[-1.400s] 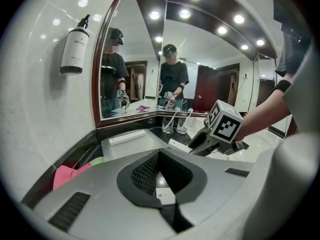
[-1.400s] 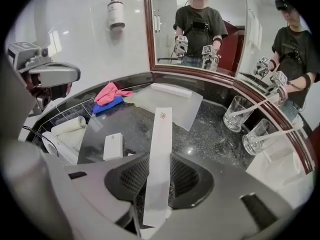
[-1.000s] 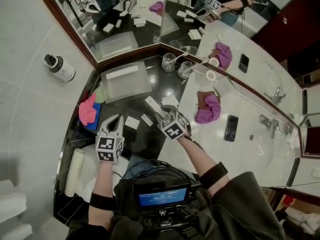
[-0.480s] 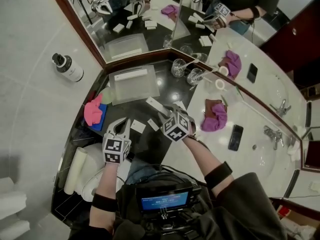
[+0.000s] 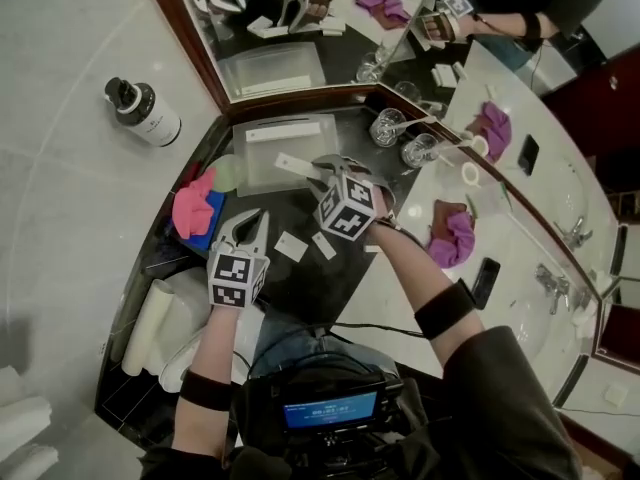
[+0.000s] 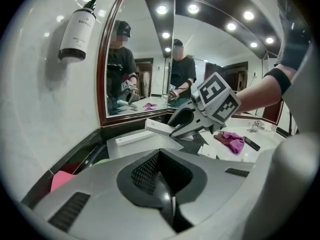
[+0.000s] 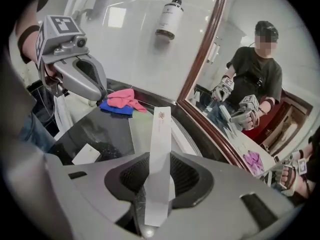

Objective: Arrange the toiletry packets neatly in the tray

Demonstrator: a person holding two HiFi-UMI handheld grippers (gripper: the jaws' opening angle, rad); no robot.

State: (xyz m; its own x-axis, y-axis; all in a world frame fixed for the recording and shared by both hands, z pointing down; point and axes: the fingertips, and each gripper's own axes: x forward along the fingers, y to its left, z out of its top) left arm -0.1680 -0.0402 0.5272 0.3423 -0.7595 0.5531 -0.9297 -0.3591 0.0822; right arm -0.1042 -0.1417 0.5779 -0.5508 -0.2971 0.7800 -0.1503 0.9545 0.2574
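My right gripper [image 5: 320, 171] is shut on a long white packet [image 5: 297, 165], holding it over the near edge of the clear tray [image 5: 255, 173]. In the right gripper view the long white packet [image 7: 159, 149] stands up between the jaws of the right gripper [image 7: 155, 189]. Another long white packet [image 5: 285, 130] lies along the tray's back wall. Two small packets [image 5: 291, 246] [image 5: 324, 245] lie on the black counter in front of the tray. My left gripper [image 5: 254, 218] hovers left of them, shut and empty. The left gripper view shows the right gripper [image 6: 186, 125] over the tray [image 6: 125, 146].
A pink cloth on a blue one [image 5: 193, 208] lies left of the tray. Two glasses [image 5: 402, 135] stand at the back right. A purple cloth [image 5: 455, 240] and a phone [image 5: 487, 281] lie on the white counter. Mirrors back the corner. A bottle [image 5: 145, 111] hangs on the wall.
My right gripper has carried the long packet from the counter's middle up and left to the tray and rolled over. The left gripper has shifted a little toward the small packets.
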